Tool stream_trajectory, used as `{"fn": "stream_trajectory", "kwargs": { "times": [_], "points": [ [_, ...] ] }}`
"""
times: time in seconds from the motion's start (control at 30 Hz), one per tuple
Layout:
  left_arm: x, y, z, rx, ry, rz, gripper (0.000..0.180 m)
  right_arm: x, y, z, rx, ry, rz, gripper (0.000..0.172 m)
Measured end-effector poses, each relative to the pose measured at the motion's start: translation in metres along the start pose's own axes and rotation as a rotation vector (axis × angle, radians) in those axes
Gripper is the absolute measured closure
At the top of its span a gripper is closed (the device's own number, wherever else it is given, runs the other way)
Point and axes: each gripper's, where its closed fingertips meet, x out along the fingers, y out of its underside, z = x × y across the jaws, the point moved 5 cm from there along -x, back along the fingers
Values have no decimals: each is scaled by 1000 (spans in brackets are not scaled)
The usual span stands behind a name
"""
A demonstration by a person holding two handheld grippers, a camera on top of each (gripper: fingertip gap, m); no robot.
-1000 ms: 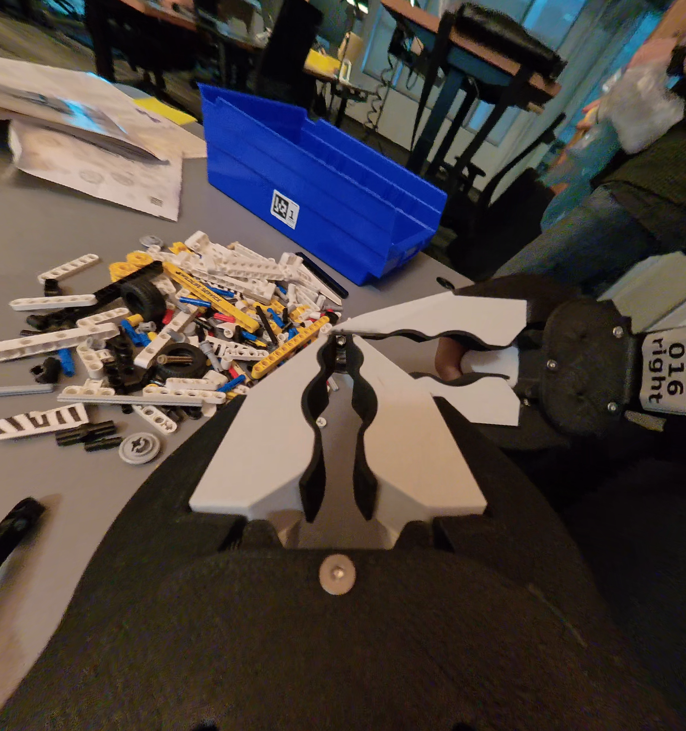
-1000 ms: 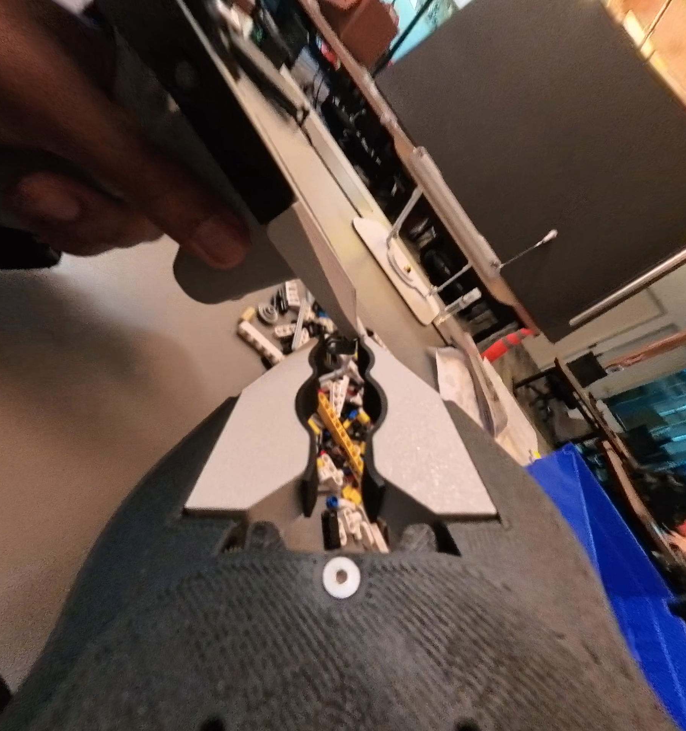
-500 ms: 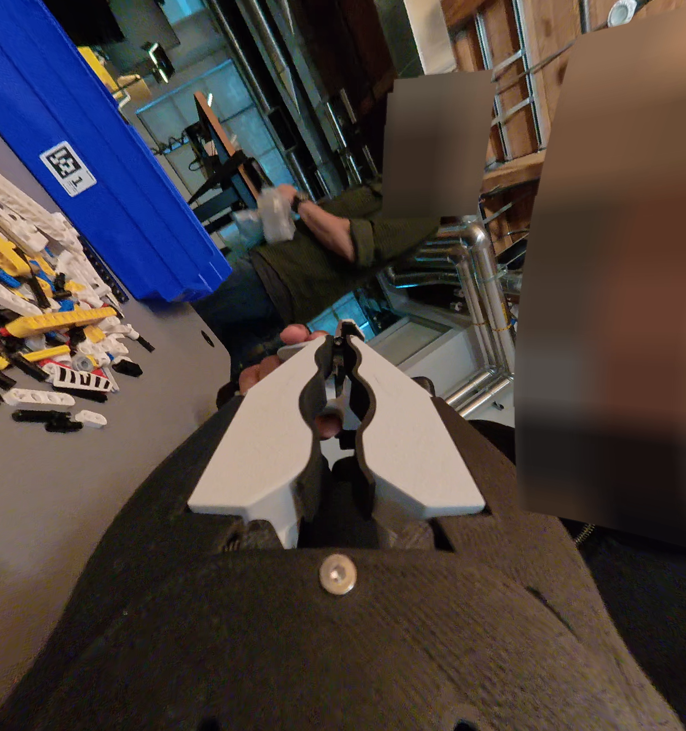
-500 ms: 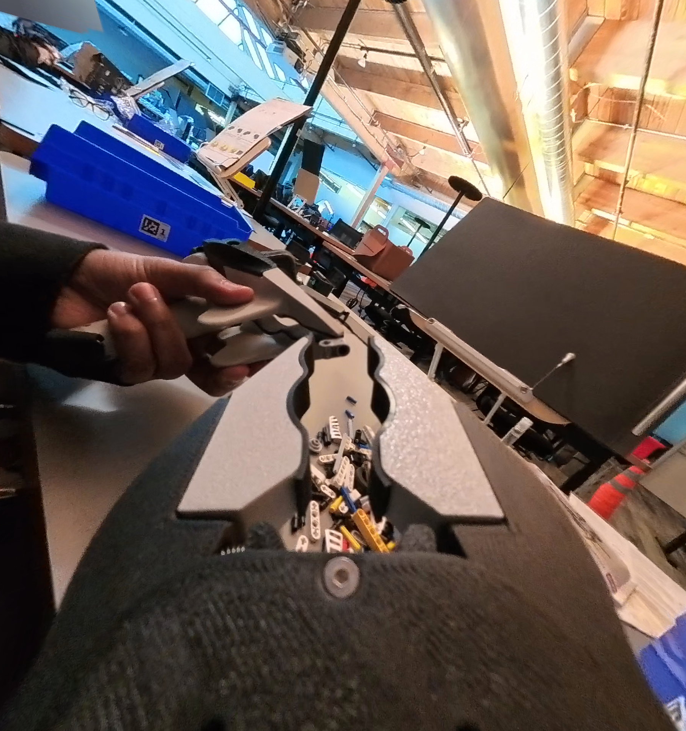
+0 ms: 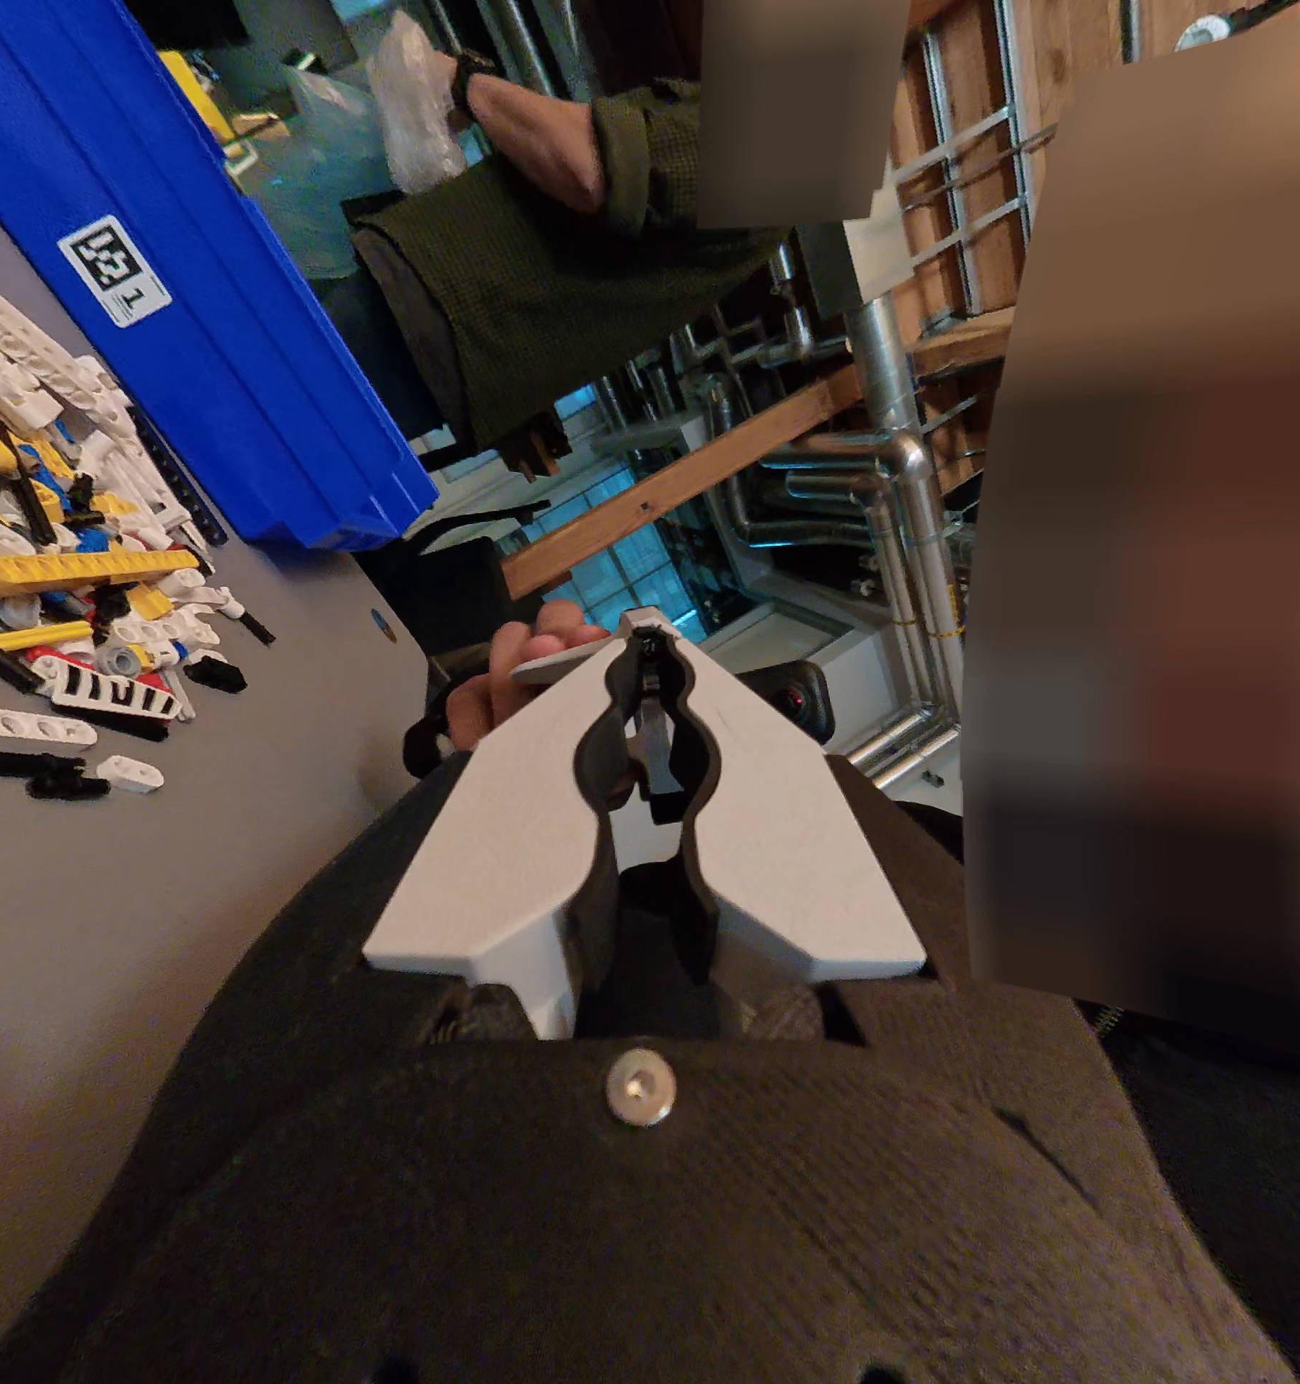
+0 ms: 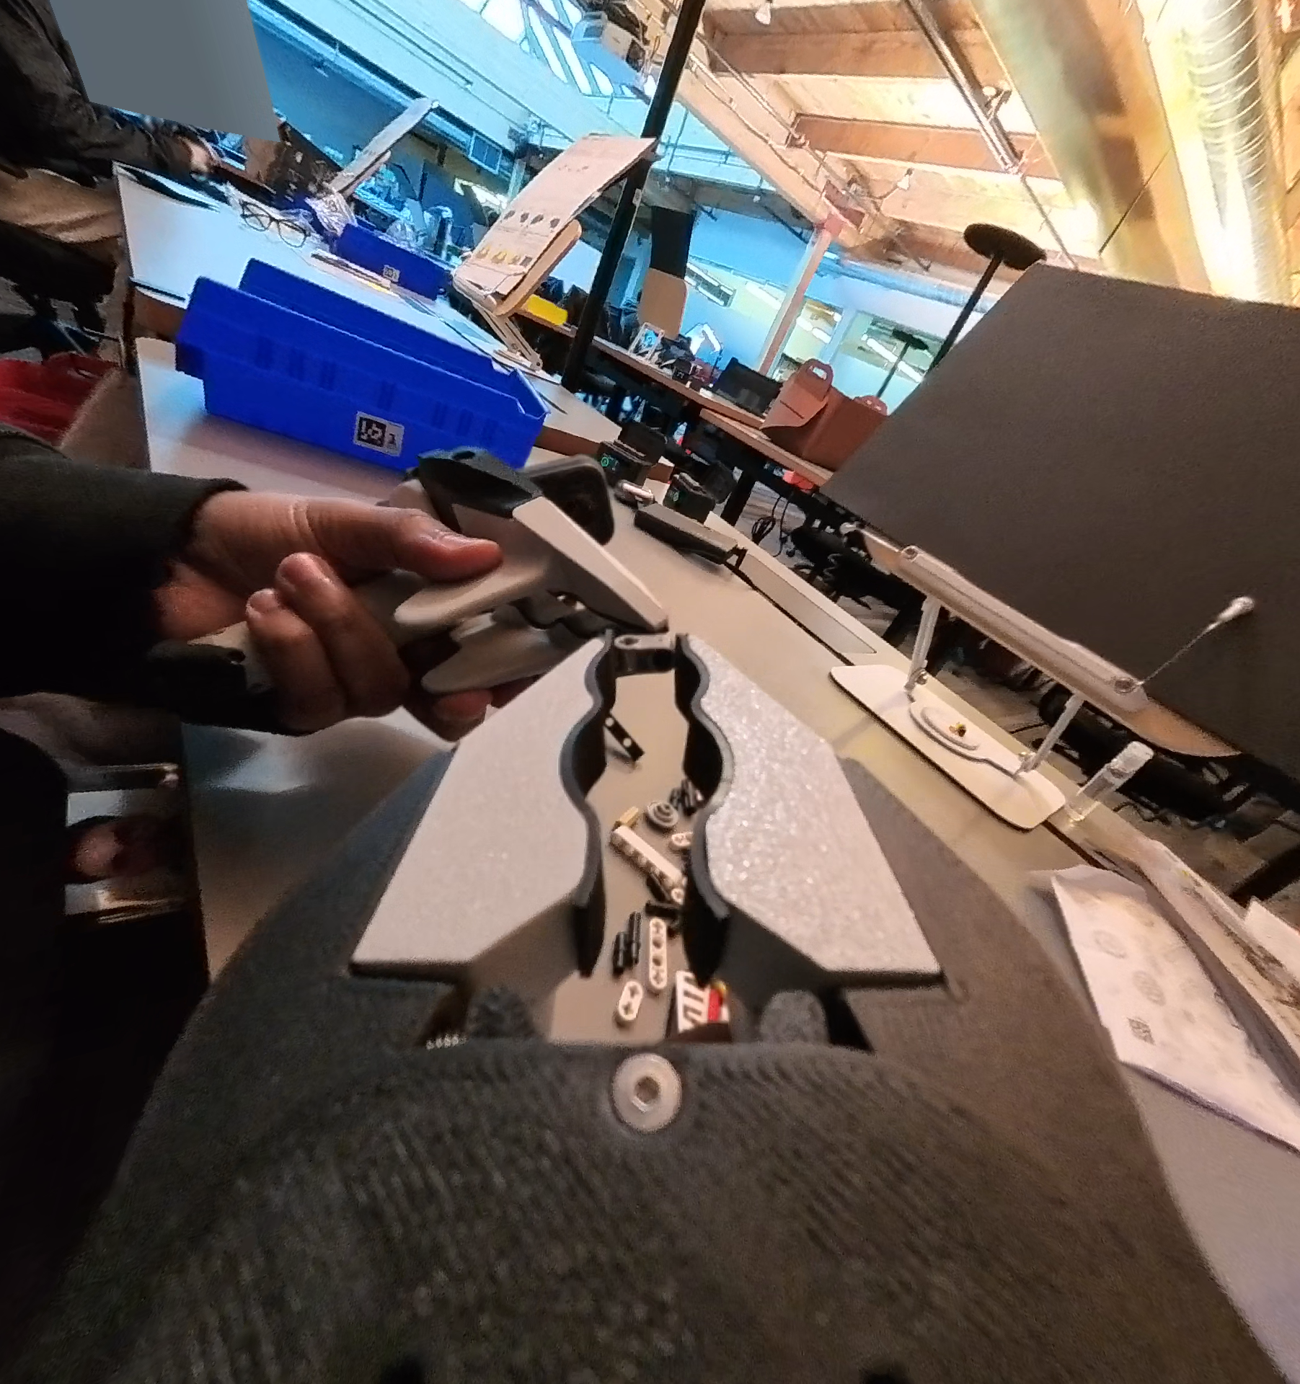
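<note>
My left gripper (image 5: 647,636) is shut, with a small dark connector piece (image 5: 647,650) pinched at its very tips. In the right wrist view a hand holds this gripper (image 6: 650,618) at the left, its tip on the same piece (image 6: 639,653). My right gripper (image 6: 643,648) is shut on that dark grey piece, which has holes and spans the gap between its two pads. Both grippers hold it in the air above the grey table (image 5: 220,861). One right finger (image 5: 557,665) and the hand behind it show past my left tips.
A pile of white, yellow, black and blue building pieces (image 5: 70,569) lies at the left beside a blue bin (image 5: 205,337). Loose pieces (image 6: 654,846) lie under the right gripper. Printed sheets (image 6: 1193,996) and a white stand (image 6: 954,741) are on the right. A person (image 5: 542,284) sits behind. My two grippers' fingertips are within a few centimetres of each other.
Both grippers rose and tilted away from the pile. The right jaws opened while the left kept the piece, then came together on it again.
</note>
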Motion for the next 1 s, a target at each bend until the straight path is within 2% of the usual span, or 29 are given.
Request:
{"fn": "stream_trajectory", "kwargs": {
  "times": [0.17, 0.23, 0.27, 0.3, 0.33, 0.43, 0.6, 0.7, 0.77, 0.83, 0.87, 0.9, 1.0],
  "points": [
    [0, -1, -1, 15, -41, -12, 178, -6, -1, -4, 36, 7, -22, 159],
    [-49, -50, -7, 8, -22, -340, 179, -36, -11, -29, 166, 67, -138, 159],
    [-75, -64, -8, 133, -144, -398, 179, -52, -13, -42, 218, 93, -172, 159],
    [-84, -67, -12, 239, -243, -365, 179, -61, -10, -49, 240, 114, -174, 159],
    [-80, -64, -19, 289, -270, -317, 179, -63, -4, -52, 249, 127, -156, 159],
    [-45, -52, -26, 445, -346, -162, 178, -42, 24, -53, 266, 159, -28, 159],
    [-11, -48, 36, 651, -680, 163, 179, -10, 92, -76, 366, 203, 534, 159],
    [9, -53, 68, 714, -764, 265, 179, -2, 115, -97, 355, 242, 659, 159],
    [17, -61, 84, 719, -804, 272, 176, 1, 125, -104, 387, 254, 706, 153],
    [19, -68, 91, 698, -822, 257, 153, 0, 124, -108, 410, 264, 687, 128],
    [18, -71, 90, 689, -828, 236, 141, -3, 121, -109, 415, 275, 659, 124],
    [15, -74, 87, 692, -828, 207, 133, -6, 117, -111, 419, 287, 623, 123],
    [4, -81, 61, 710, -779, 109, 131, -23, 101, -120, 435, 353, 524, 125]
  ]
}}
